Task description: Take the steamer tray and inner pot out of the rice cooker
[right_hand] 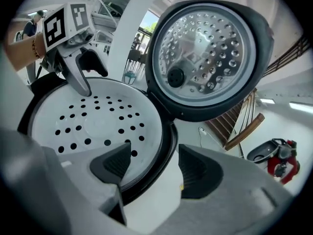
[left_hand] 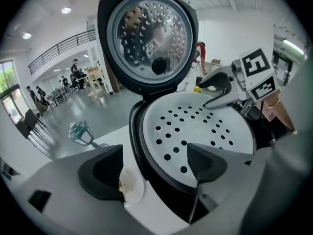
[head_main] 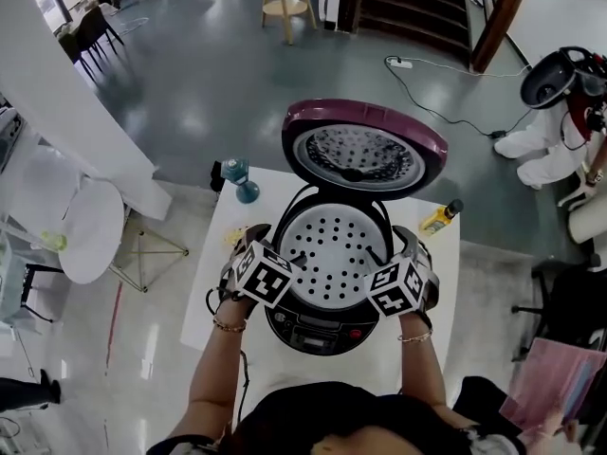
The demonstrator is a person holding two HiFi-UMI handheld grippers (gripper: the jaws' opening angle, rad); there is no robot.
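Observation:
A rice cooker (head_main: 322,328) stands on the white table (head_main: 226,301) with its purple lid (head_main: 365,150) swung up at the back. The white perforated steamer tray (head_main: 332,249) sits in its mouth and hides the inner pot. My left gripper (head_main: 289,257) is at the cooker's left rim, open. In the left gripper view (left_hand: 155,168) one jaw is outside the cooker and the other over the steamer tray (left_hand: 195,126), with nothing pressed. My right gripper (head_main: 383,257) is at the right rim, open, and straddles it the same way (right_hand: 155,168) beside the steamer tray (right_hand: 93,121).
A teal stemmed glass (head_main: 237,178) stands at the table's back left and a yellow bottle (head_main: 441,218) at the back right. The cooker's control panel (head_main: 318,337) faces me. The raised lid looms just behind both grippers. Grey floor surrounds the small table.

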